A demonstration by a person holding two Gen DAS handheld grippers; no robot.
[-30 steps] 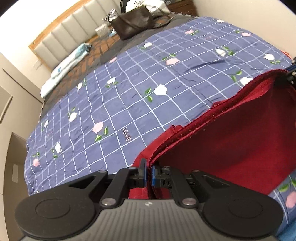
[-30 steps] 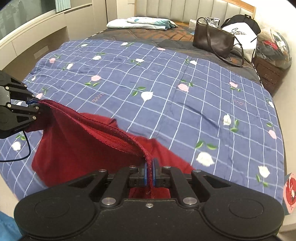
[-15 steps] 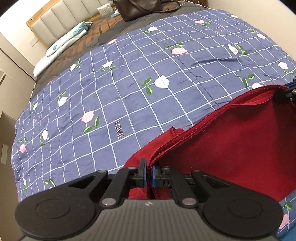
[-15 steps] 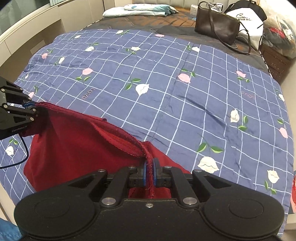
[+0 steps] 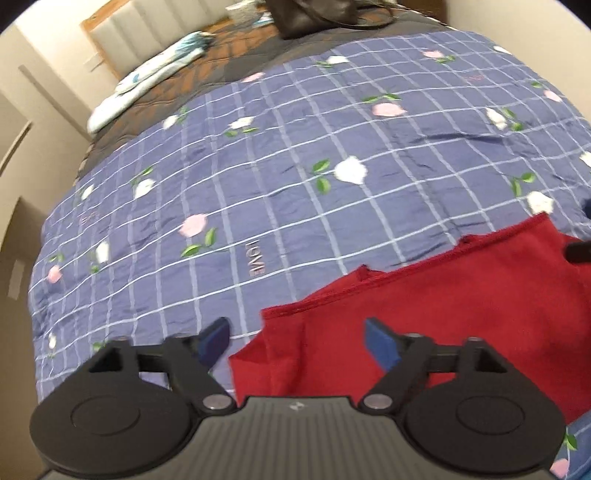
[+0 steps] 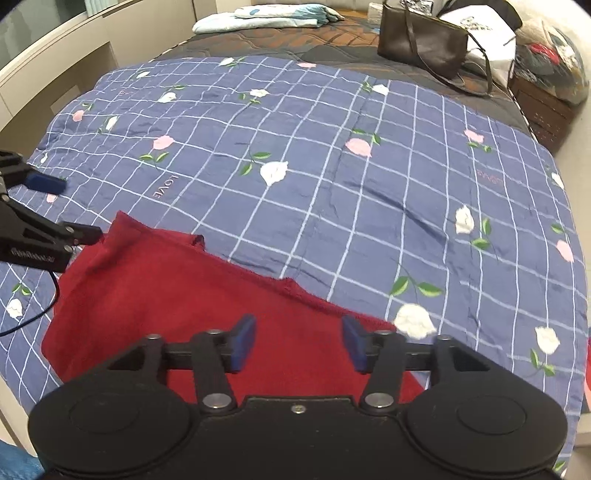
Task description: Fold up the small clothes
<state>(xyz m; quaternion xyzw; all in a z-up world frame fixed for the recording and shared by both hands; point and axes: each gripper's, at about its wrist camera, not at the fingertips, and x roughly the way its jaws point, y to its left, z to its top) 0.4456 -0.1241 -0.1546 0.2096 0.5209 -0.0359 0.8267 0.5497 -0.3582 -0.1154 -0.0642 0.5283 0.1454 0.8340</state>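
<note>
Right wrist, red garment (image 6: 192, 295) flat, long axis left-right

- A blue checked bedspread (image 6: 332, 184) printed with white and pink flowers and the word "LOVE" covers the near part of the bed.
- A dark brown handbag (image 6: 421, 46) stands on the quilted mattress (image 6: 295, 40) beyond it.
- Folded pale bedding (image 6: 258, 20) lies near the padded headboard (image 5: 147, 33).
- A wooden nightstand (image 6: 543, 110) stands beside the bed.

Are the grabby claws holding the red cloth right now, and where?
No, nothing is held. The left gripper and right gripper are both open, and the red cloth lies loose on the flowered blanket.
</note>
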